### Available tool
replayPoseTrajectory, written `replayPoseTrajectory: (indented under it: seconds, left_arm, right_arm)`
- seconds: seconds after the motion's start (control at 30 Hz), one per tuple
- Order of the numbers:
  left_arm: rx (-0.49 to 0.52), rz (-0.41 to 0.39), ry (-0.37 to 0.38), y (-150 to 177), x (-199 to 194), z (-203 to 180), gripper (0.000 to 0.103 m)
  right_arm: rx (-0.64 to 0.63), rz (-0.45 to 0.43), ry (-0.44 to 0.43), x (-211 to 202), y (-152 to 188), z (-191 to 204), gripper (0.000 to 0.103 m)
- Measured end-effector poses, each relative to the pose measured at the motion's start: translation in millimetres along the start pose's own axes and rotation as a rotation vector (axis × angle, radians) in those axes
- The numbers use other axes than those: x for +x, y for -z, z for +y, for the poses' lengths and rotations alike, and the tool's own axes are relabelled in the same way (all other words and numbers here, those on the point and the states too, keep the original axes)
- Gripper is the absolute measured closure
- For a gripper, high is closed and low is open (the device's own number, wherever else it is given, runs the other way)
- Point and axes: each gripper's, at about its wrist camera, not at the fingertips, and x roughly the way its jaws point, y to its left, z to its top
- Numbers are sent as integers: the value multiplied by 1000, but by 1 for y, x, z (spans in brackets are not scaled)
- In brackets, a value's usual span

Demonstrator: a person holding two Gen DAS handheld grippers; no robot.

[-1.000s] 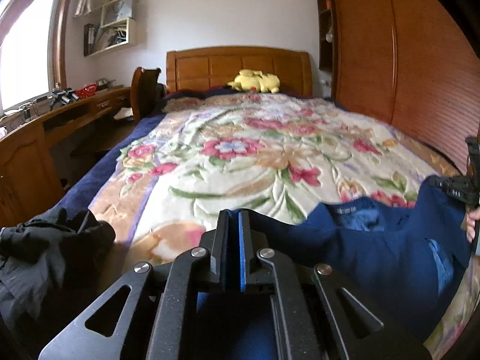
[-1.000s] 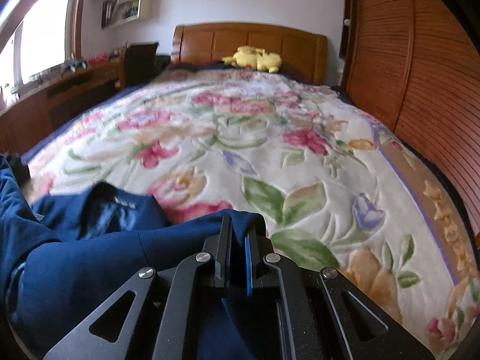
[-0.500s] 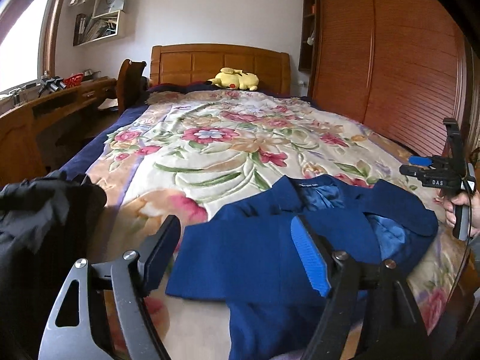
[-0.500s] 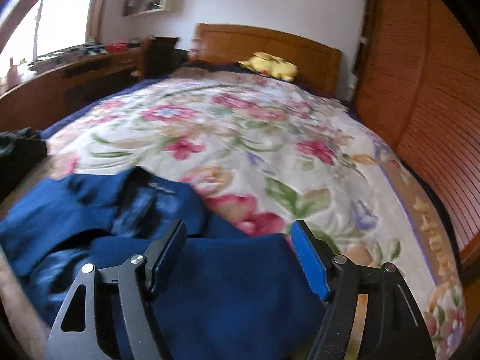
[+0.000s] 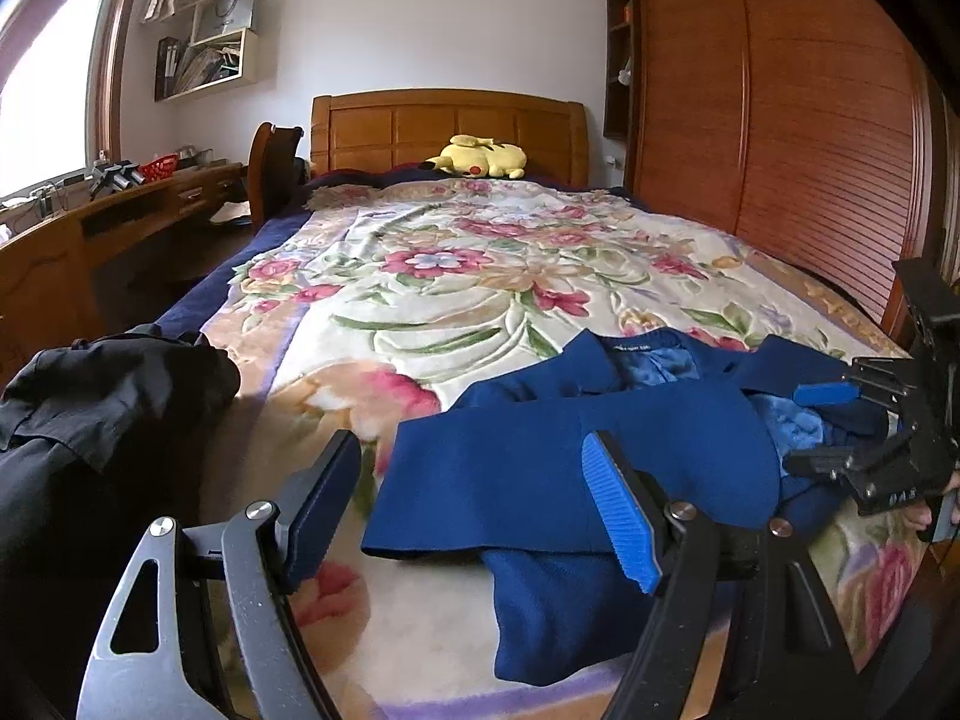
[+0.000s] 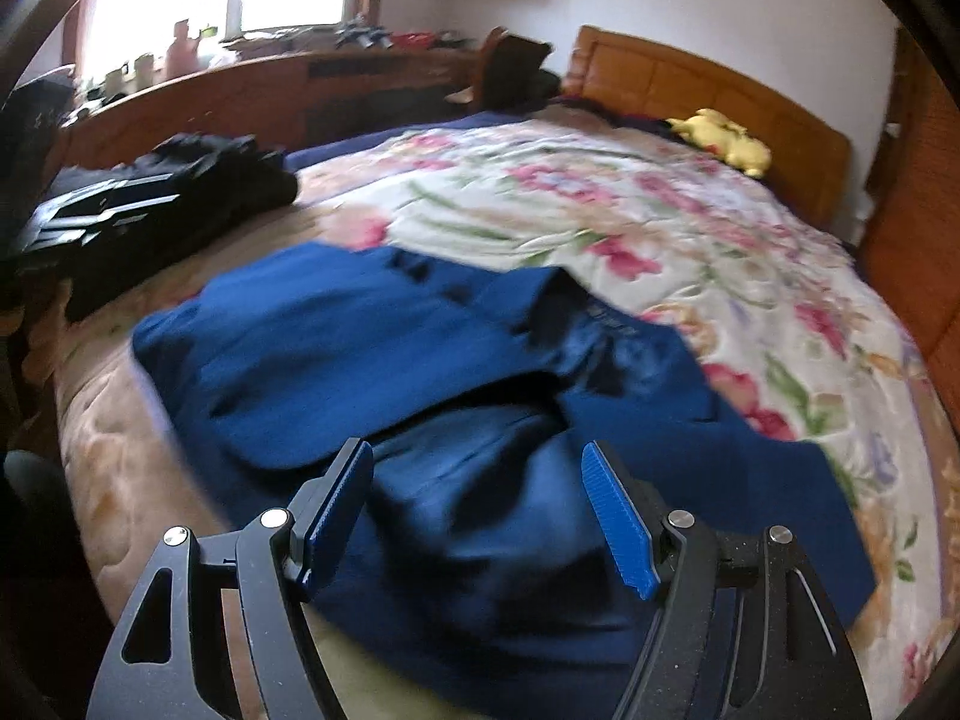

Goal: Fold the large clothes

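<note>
A dark blue jacket (image 5: 570,456) lies loose and partly folded on the floral blanket (image 5: 450,276) near the foot of the bed; its collar and shiny lining face up. My left gripper (image 5: 474,498) hovers open over the jacket's near left edge and its pads grip nothing. In the left wrist view my right gripper (image 5: 834,429) is at the far right, open, over the jacket's other side, with a hand behind it. The right wrist view shows the right gripper (image 6: 477,504) open just above the rumpled blue jacket (image 6: 360,348), with nothing pinched.
A heap of black clothes (image 5: 90,420) sits on the bed's left corner, also black clothes (image 6: 150,210). A yellow plush toy (image 5: 480,159) rests by the wooden headboard (image 5: 450,126). A wooden desk (image 5: 90,222) runs along the left, a slatted wardrobe (image 5: 810,150) along the right.
Both grippers were shut on the blue jacket a second ago and have opened and let it go. It now lies on the blanket. The right gripper has swung to face left across the bed.
</note>
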Motion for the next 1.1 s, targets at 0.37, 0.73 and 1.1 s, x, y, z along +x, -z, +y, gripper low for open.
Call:
replayPoseTrajectory:
  seconds: [0.37,0.73,1.1]
  left_arm:
    - [-5,5,10,3,1,0,26]
    - [1,11,7,3,3,-4,26]
    - [15,20,11,5,9,-13,26]
  right_arm:
    - [-64,51,-41,0,5,18,29]
    - [-5,55,-125,24,-11,-12,90]
    - [-77,-64,50,56,-84,-48,96]
